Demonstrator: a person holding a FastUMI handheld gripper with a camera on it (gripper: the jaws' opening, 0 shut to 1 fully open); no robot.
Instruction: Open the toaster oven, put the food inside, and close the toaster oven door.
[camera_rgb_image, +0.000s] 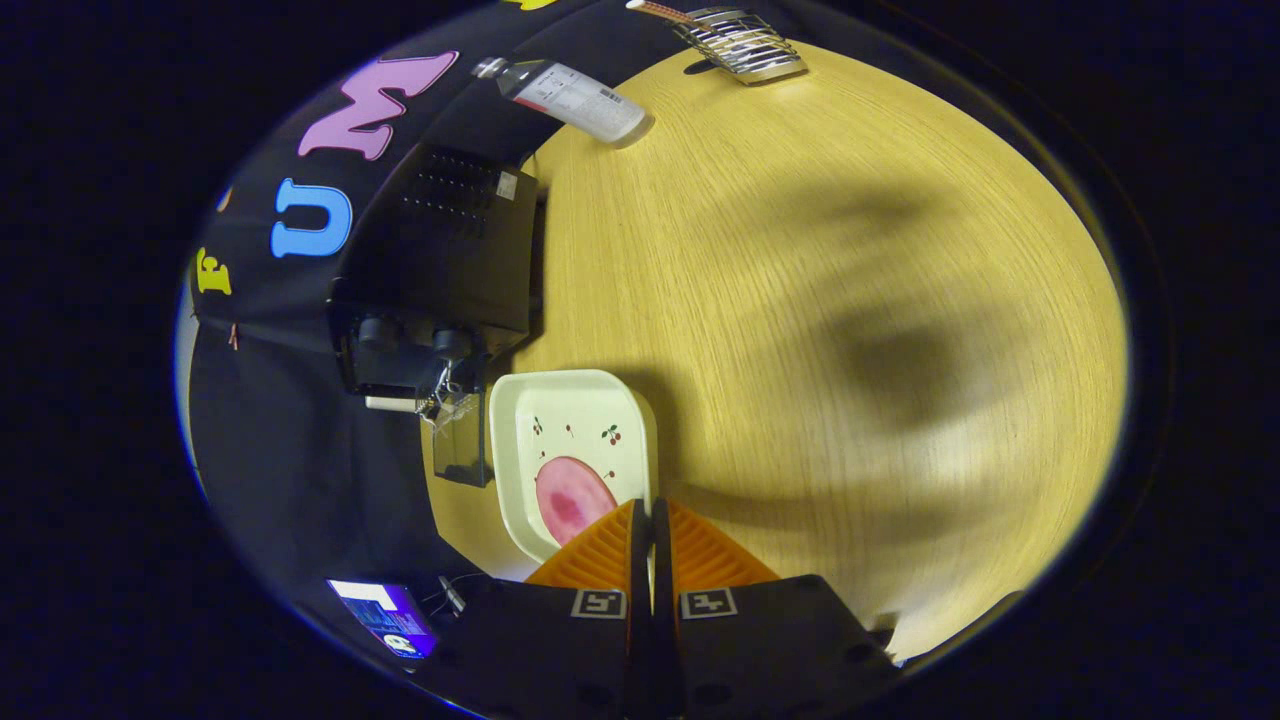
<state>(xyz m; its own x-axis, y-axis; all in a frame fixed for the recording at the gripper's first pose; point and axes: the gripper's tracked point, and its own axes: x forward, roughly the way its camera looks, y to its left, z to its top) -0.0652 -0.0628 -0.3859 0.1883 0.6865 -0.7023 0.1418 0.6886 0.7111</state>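
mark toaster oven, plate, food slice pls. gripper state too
toaster oven (450, 255): gripper view, on its dark top panel.
plate (580, 400): gripper view, bare white inside, far end.
food slice (570, 500): gripper view, pink middle, on the plate.
gripper (650, 515): gripper view, fingers shut, nothing between, over the plate's near edge.

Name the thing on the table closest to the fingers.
The plate with the pink food, just ahead of the closed gripper. The toaster oven, bottle and wire rack all lie farther off.
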